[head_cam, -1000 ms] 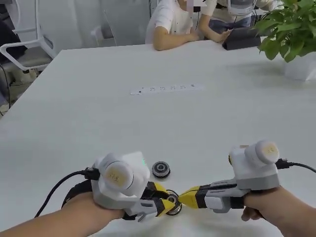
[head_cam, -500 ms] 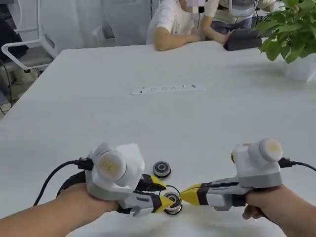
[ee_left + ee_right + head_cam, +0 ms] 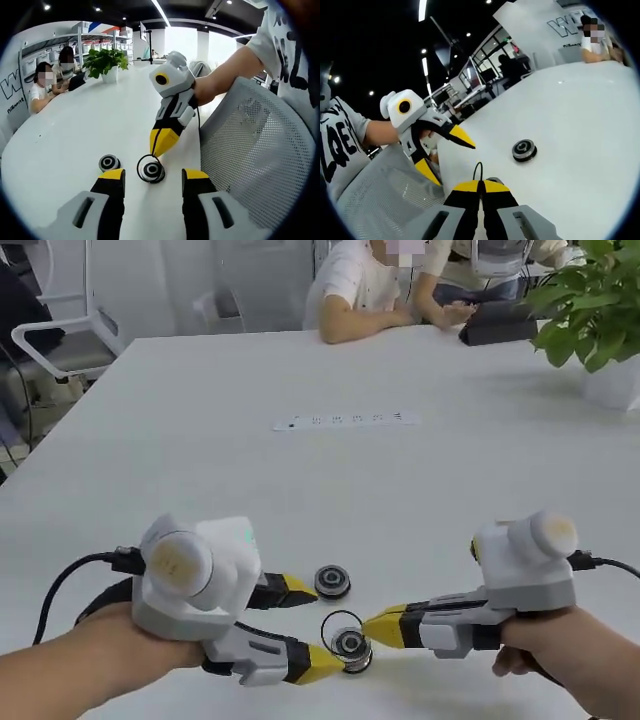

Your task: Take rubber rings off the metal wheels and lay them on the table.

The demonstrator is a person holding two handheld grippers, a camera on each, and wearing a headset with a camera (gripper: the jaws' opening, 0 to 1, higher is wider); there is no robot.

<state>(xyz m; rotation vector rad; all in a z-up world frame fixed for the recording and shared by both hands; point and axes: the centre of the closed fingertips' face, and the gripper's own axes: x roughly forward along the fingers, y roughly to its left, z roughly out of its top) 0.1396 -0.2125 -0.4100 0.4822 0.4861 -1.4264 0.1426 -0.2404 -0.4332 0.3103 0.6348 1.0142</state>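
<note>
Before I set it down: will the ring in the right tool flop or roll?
The rubber ring looks wire-thin, so probably light and floppy. Pinched by the right tool it forms a round loop, so likely springy. Laid flat, it should hardly roll.

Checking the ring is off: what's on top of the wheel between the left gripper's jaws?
The rubber ring stands over the wheel, pinched in the shut right gripper. The wheel's top face is otherwise bare; whether the ring's lower edge touches it is hidden.
</note>
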